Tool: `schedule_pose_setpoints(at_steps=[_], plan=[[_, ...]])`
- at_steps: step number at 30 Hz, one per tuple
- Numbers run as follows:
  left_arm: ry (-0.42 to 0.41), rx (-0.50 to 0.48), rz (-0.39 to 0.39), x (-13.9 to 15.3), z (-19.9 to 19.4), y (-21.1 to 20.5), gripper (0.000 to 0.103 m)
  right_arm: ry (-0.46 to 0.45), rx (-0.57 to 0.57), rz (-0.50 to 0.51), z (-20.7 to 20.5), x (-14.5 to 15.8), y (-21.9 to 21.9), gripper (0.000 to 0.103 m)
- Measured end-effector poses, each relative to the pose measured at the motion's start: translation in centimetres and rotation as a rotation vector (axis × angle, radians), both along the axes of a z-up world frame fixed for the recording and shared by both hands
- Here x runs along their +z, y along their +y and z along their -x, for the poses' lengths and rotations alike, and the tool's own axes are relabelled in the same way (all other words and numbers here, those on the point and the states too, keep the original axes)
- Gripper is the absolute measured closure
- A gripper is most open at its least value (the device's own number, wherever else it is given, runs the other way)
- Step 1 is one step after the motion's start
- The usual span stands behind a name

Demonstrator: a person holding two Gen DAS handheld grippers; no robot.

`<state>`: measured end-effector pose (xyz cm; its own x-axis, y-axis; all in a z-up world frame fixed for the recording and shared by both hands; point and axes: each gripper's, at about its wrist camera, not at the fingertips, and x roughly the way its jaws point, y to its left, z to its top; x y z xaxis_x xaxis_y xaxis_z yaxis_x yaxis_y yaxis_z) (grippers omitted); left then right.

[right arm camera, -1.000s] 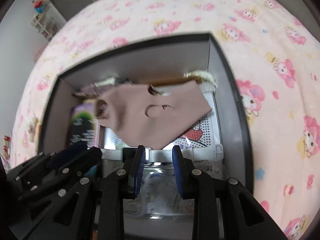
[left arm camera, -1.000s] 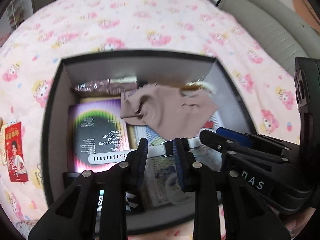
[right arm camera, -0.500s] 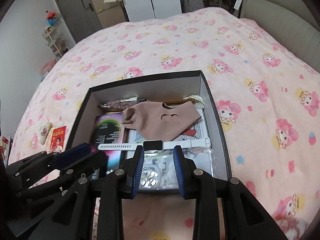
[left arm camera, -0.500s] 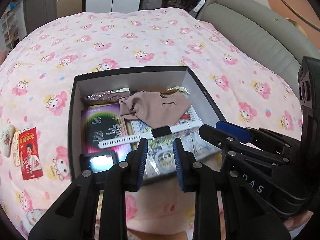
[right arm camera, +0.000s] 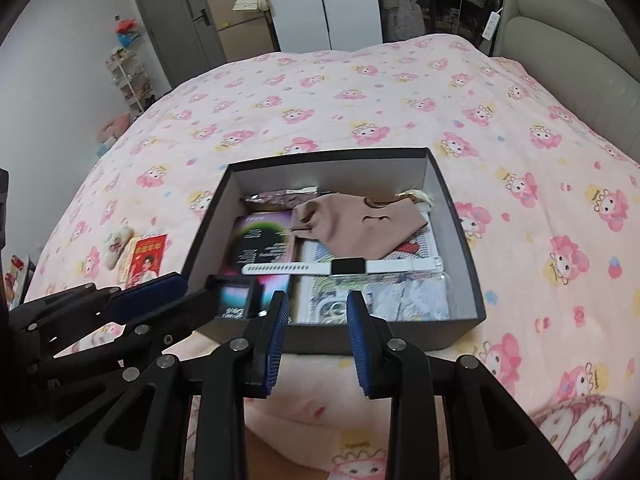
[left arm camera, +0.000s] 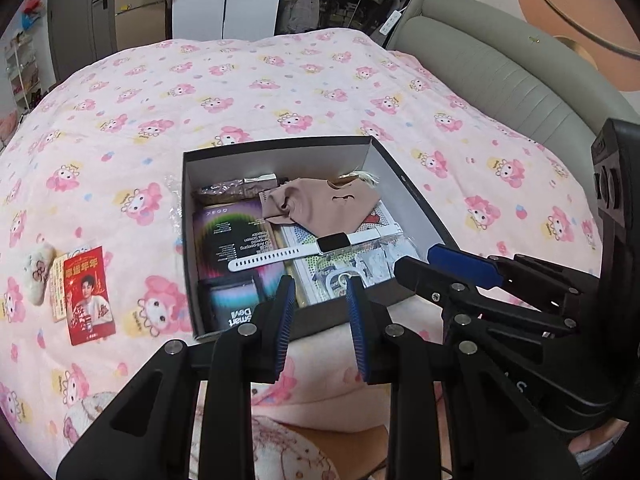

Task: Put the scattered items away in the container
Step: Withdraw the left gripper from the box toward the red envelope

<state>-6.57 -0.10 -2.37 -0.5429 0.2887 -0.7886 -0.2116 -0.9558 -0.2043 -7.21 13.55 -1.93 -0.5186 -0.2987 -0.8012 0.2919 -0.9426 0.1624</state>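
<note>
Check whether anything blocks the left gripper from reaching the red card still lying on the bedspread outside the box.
Nothing visible does. The red card lies flat on the pink bedspread, left of the box, with a small plush at its far side. The left gripper hovers empty at the box's near edge; only open bedspread lies between.

Pink cartoon-print bed (left arm camera: 280,92) carries dark open box (left arm camera: 416,196), red card (left arm camera: 86,292) (left), plush toy (left arm camera: 38,276) beside.

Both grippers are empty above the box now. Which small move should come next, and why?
Probably swing the left gripper toward the red card lying on the bedspread beside the box. Its jaws stand apart, empty, and the card is still outside.
</note>
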Motion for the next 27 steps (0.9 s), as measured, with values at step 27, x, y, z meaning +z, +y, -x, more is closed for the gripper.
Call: schedule_pose_setpoints(at_steps=[27], plan=[[0.012, 0.195, -0.004, -0.1, -5.1, -13.3, 0.078, 0.069, 0.222, -0.095, -4.4, 1.6, -13.7, 0.077]])
